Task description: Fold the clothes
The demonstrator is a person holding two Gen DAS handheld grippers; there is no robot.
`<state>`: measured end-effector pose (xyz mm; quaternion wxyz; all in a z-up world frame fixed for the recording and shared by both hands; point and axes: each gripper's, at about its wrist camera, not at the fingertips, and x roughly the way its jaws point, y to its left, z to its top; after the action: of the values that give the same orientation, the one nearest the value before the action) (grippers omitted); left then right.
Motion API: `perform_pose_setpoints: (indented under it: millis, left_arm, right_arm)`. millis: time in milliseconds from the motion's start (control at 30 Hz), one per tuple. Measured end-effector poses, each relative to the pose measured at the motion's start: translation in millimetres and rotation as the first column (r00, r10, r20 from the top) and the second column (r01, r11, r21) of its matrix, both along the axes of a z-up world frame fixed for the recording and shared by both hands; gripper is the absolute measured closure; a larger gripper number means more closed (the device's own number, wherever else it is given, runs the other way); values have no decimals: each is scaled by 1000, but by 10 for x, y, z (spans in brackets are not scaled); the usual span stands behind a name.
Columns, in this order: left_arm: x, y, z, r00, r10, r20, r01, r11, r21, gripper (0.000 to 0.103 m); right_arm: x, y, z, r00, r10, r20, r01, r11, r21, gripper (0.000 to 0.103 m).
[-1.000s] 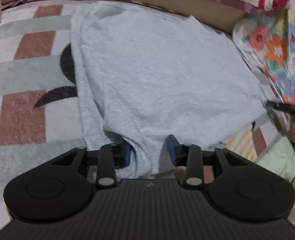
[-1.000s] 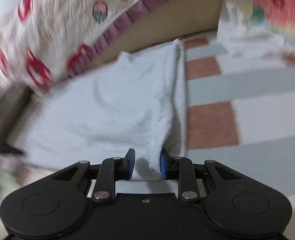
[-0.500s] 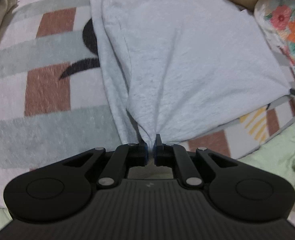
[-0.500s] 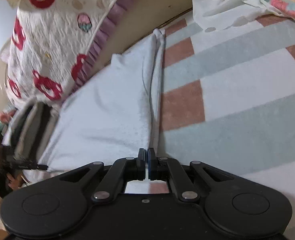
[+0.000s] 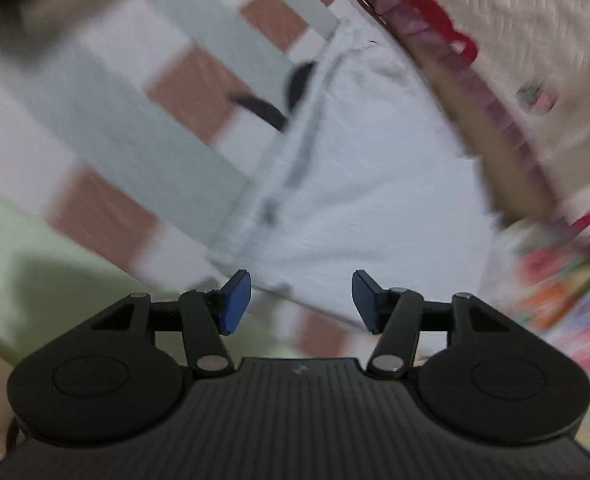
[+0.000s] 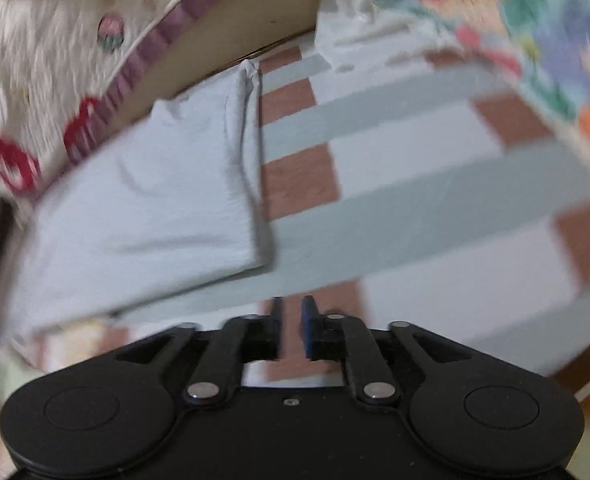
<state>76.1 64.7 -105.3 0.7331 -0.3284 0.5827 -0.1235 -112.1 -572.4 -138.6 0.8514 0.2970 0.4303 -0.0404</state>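
Note:
A pale blue garment [image 5: 355,184] lies folded flat on the rug, its near edge just beyond my left gripper [image 5: 301,300]. That gripper's jaws are opening, and its blue pads [image 5: 235,300] stand wide apart with nothing between them. In the right wrist view the same garment [image 6: 155,192] lies ahead and to the left, with a crisp folded corner. My right gripper [image 6: 291,322] hovers over the rug, apart from the cloth. Its jaws are opening with a narrow gap that holds nothing. Both views are motion-blurred.
A rug [image 6: 415,200] of brown, grey and white blocks covers the floor. A bed with a white quilt with red motifs [image 5: 515,40] borders the garment's far side. Floral fabric [image 6: 515,8] lies at the far right, and pale green cloth [image 5: 35,248] near left.
Both grippers closed on the garment's near edge, then let it go and drew back and up. The left wrist view has rolled strongly. The garment now lies flat with a folded edge.

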Motion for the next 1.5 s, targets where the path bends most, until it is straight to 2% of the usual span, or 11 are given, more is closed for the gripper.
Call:
perform_pose_setpoints:
  millis: [200, 333, 500, 533, 567, 600, 800, 1100, 1233, 1433, 1500]
  left_arm:
    - [-97, -352, -257, 994, 92, -67, -93, 995, -18, 44]
    - [-178, -525, -395, 993, 114, 28, -111, 990, -87, 44]
    - [-366, -933, -274, 986, -45, 161, 47, 999, -13, 38]
    - [-401, -976, -263, 984, -55, 170, 60, 998, -22, 36]
    - [-436, -1017, -253, 982, -65, 180, 72, 997, -33, 35]
    - [-452, -1001, -261, 983, -44, 179, 51, 998, -36, 35]
    - [-397, -820, -359, 987, 92, 134, -79, 992, -94, 34]
    - [-190, -965, -461, 986, 164, 18, -158, 973, -167, 25]
    - [-195, -804, -496, 945, 326, 5, -319, 929, -185, 26]
    - [-278, -547, -243, 892, 350, 287, -397, 909, 124, 32]
    - [-295, -489, -248, 895, 344, 285, -397, 905, 154, 33]
  right_arm:
    - [45, 319, -254, 985, -168, 47, 151, 957, 248, 57]
    - [102, 525, -298, 948, -306, 87, 279, 932, 233, 53]
    - [255, 621, -394, 860, -474, 190, 425, 870, 251, 43]
    - [303, 620, -393, 863, -466, 197, 414, 875, 252, 50]
    - [349, 612, -388, 873, -444, 200, 391, 884, 257, 90]
    - [396, 604, -383, 883, -423, 202, 367, 892, 263, 97]
    - [372, 623, 123, 879, -240, 412, 205, 970, 129, 97]
    - [508, 631, 403, 883, -211, 418, 168, 976, 138, 97]
    - [497, 647, 494, 881, -201, 428, 161, 978, 129, 97]
    - [450, 570, 476, 872, -232, 430, 181, 971, 156, 98]
    - [439, 563, 412, 880, -233, 415, 185, 971, 154, 98]
